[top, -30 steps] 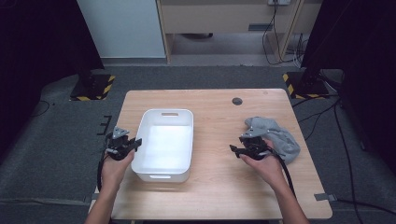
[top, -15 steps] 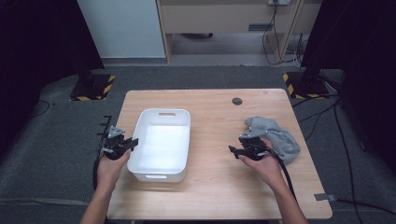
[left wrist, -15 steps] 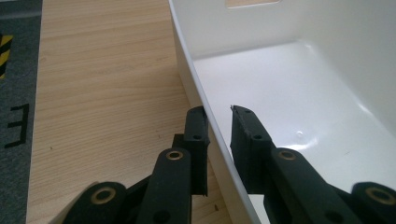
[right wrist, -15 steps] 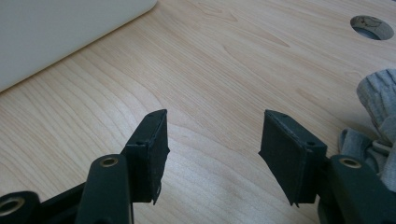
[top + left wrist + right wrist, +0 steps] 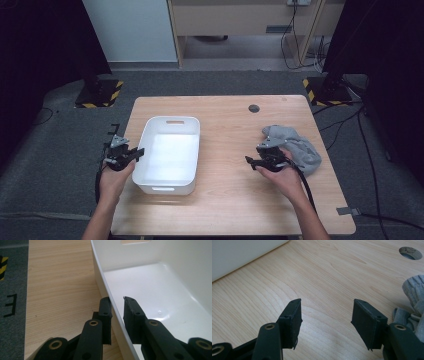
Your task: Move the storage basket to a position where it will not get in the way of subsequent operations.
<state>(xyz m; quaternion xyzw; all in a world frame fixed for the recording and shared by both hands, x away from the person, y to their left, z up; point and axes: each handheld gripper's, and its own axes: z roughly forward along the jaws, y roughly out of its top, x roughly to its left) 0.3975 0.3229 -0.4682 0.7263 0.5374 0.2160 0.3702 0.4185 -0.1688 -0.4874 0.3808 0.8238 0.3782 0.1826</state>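
Left gripper view: tool (image 5: 117,312) astride bin rim (image 5: 106,287).

Little to read here.
A black "E"-like mark (image 5: 10,305) on the grey floor (image 5: 12,270) beside the table; nothing else legible.

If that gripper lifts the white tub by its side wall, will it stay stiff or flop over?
Probably stiff: the white tub keeps straight, smooth walls like hard plastic. It holds nothing, so it is likely light. The left gripper pinches one thin long wall, so the far side may tilt down. The glossy surface could slip between the pads.
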